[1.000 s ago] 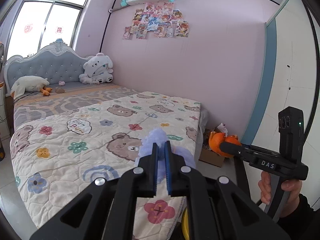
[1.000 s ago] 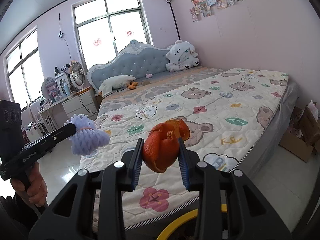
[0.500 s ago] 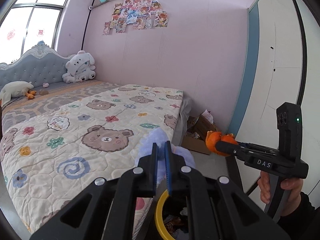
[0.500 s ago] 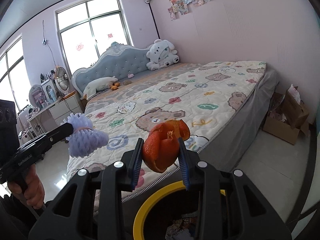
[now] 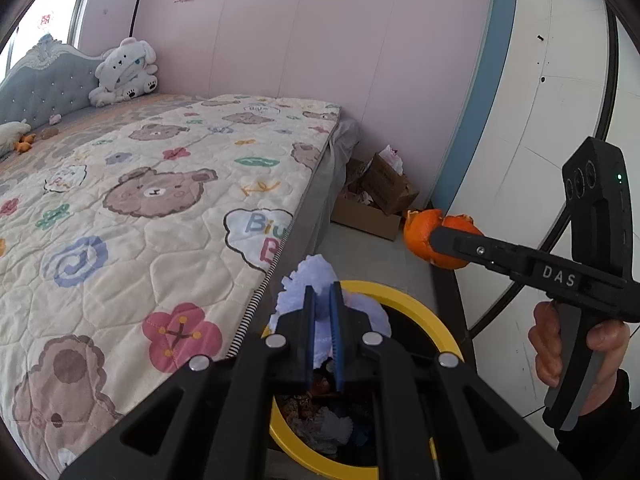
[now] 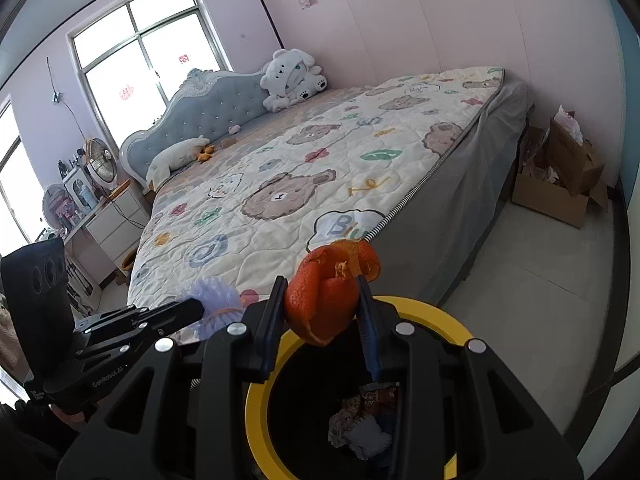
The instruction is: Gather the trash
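My left gripper (image 5: 322, 300) is shut on a pale purple foam fruit net (image 5: 308, 280) and holds it over the near rim of a yellow-rimmed trash bin (image 5: 432, 320). My right gripper (image 6: 322, 300) is shut on an orange peel (image 6: 326, 300) above the same bin (image 6: 440, 316). In the left wrist view the right gripper (image 5: 436, 240) with the peel (image 5: 420, 228) is up and to the right of the bin. In the right wrist view the left gripper (image 6: 196, 310) with the net (image 6: 218, 294) is at lower left. Trash lies inside the bin.
The bed with a bear-print quilt (image 5: 140, 208) stands to the left of the bin, its corner close by. An open cardboard box (image 5: 376, 196) sits on the floor by the pink wall. A white wardrobe (image 5: 540, 100) is on the right. A bedside table (image 6: 116, 220) stands far left.
Both grippers have moved from beside the bed toward the bin and tilted down. The bin now fills the bottom of both views. Both still hold their trash.
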